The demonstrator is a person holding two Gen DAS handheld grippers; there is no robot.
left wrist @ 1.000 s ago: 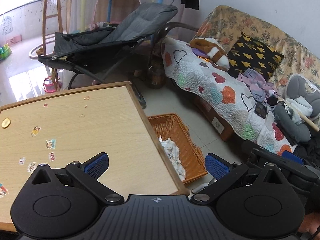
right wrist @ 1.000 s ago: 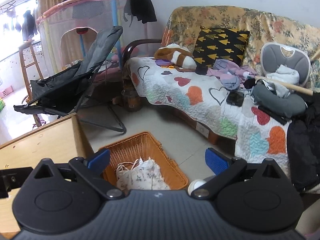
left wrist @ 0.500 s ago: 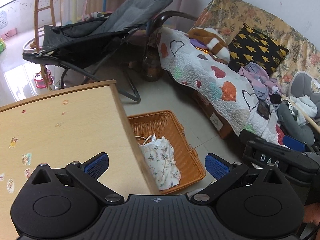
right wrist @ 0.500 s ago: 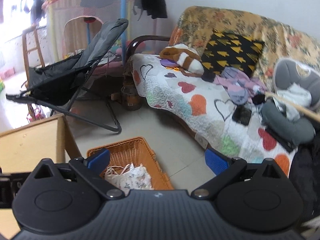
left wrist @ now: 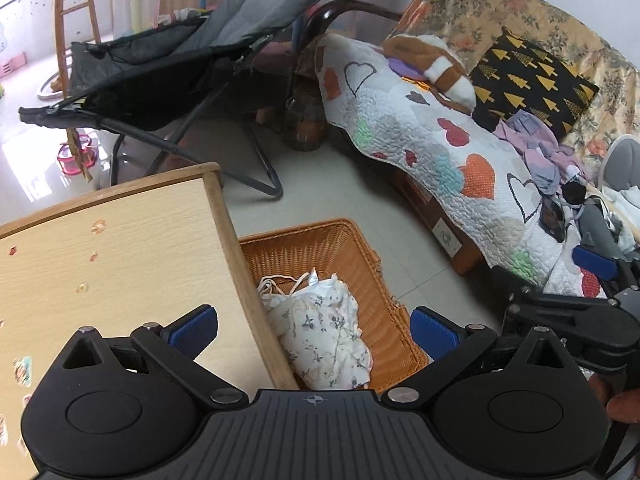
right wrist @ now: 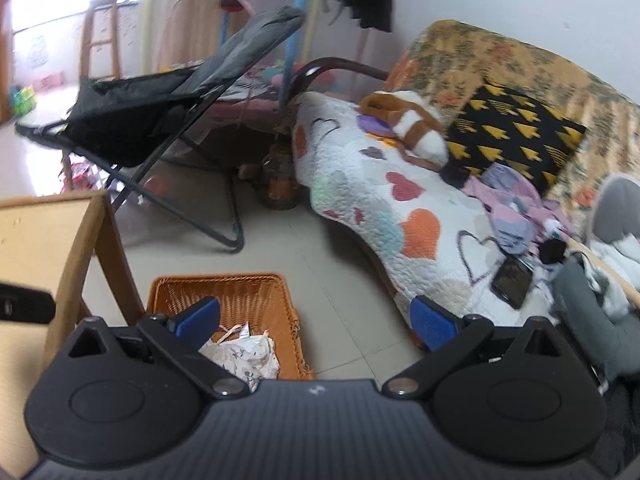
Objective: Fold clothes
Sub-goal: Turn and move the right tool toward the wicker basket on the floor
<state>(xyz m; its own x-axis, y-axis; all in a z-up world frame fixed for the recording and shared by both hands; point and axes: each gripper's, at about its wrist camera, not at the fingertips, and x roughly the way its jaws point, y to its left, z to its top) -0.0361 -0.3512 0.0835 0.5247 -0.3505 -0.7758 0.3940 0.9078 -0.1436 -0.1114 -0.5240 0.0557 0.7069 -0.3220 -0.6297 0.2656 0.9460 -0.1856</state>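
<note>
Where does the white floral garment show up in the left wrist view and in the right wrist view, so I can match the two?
Left wrist: the white floral garment lies in the orange wicker basket, lower centre, right of the wooden table edge.
Right wrist: the garment is at lower centre-left in the basket, partly hidden behind the right gripper.
Shared landmark: the heart-patterned quilt on the sofa.
</note>
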